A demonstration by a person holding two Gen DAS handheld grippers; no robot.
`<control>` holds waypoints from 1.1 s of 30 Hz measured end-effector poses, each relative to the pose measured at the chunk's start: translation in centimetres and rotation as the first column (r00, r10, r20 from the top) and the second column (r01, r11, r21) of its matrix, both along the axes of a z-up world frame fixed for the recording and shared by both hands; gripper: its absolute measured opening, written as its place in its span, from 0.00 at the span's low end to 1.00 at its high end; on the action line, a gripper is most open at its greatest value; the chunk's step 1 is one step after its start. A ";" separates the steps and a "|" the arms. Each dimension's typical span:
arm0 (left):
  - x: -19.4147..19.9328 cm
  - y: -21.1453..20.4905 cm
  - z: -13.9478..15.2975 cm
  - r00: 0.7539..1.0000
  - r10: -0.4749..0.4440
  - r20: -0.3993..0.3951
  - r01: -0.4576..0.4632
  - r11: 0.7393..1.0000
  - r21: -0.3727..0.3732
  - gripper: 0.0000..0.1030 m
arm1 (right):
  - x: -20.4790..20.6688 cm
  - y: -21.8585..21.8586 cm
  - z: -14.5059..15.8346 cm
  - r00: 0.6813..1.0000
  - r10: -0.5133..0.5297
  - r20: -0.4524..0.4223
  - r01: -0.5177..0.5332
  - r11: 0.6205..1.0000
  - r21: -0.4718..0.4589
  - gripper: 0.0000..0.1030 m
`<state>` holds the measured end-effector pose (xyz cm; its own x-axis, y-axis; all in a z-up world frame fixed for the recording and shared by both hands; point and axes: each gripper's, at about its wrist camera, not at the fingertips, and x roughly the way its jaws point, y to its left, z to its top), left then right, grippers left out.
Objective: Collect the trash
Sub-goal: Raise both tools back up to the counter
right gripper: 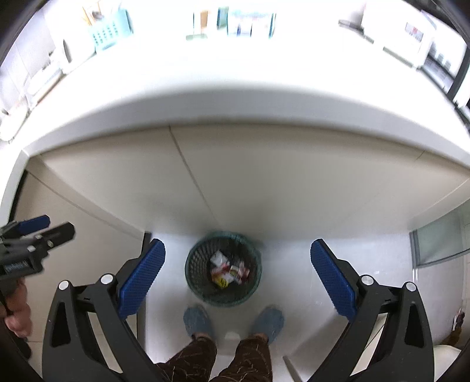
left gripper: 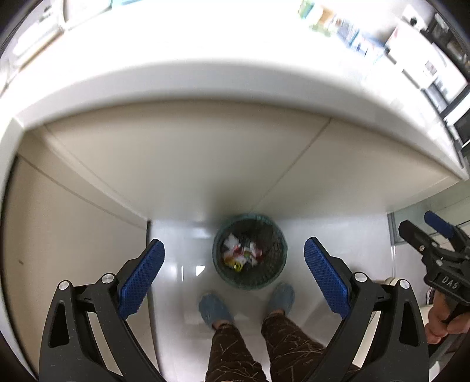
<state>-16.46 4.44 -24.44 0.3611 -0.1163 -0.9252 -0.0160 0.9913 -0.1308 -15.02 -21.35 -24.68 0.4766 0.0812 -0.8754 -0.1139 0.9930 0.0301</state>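
A round green mesh waste basket (left gripper: 276, 258) stands on the white floor below the counter's front edge, and it also shows in the right wrist view (right gripper: 194, 270). Crumpled white, red and yellow trash (left gripper: 242, 254) lies inside it, also seen in the right wrist view (right gripper: 227, 270). My left gripper (left gripper: 233, 266) is open and empty, held high above the basket. My right gripper (right gripper: 238, 269) is open and empty, also high above it. The right gripper shows at the right edge of the left wrist view (left gripper: 423, 227). The left gripper shows at the left edge of the right wrist view (right gripper: 47, 227).
A white counter (left gripper: 205, 79) spans the top, with boxes and packets (left gripper: 337, 23) at its back. Beige cabinet doors (left gripper: 176, 164) lie under it. The person's feet in blue shoe covers (left gripper: 216, 308) stand just in front of the basket.
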 end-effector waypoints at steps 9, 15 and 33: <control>3.4 0.6 9.0 0.994 -0.009 0.106 0.010 1.000 -0.011 0.91 | 2.0 -0.5 8.6 0.994 -0.056 0.097 0.056 0.998 0.006 0.92; 6.4 0.6 13.9 0.982 -0.033 0.187 0.033 0.999 0.004 0.91 | 4.3 -0.4 13.2 0.982 -0.111 0.153 0.106 0.994 0.036 0.92; 17.8 -0.6 18.3 0.982 0.024 0.190 -0.033 0.998 0.048 0.92 | 25.1 -0.6 15.2 0.986 -0.168 0.007 0.168 0.985 0.028 0.92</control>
<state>1.30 3.82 -6.09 0.5323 -0.0581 -0.8445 -0.0241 0.9962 -0.0837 10.06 -21.91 -9.48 0.4935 0.0228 -0.8694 0.0540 0.9969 0.0568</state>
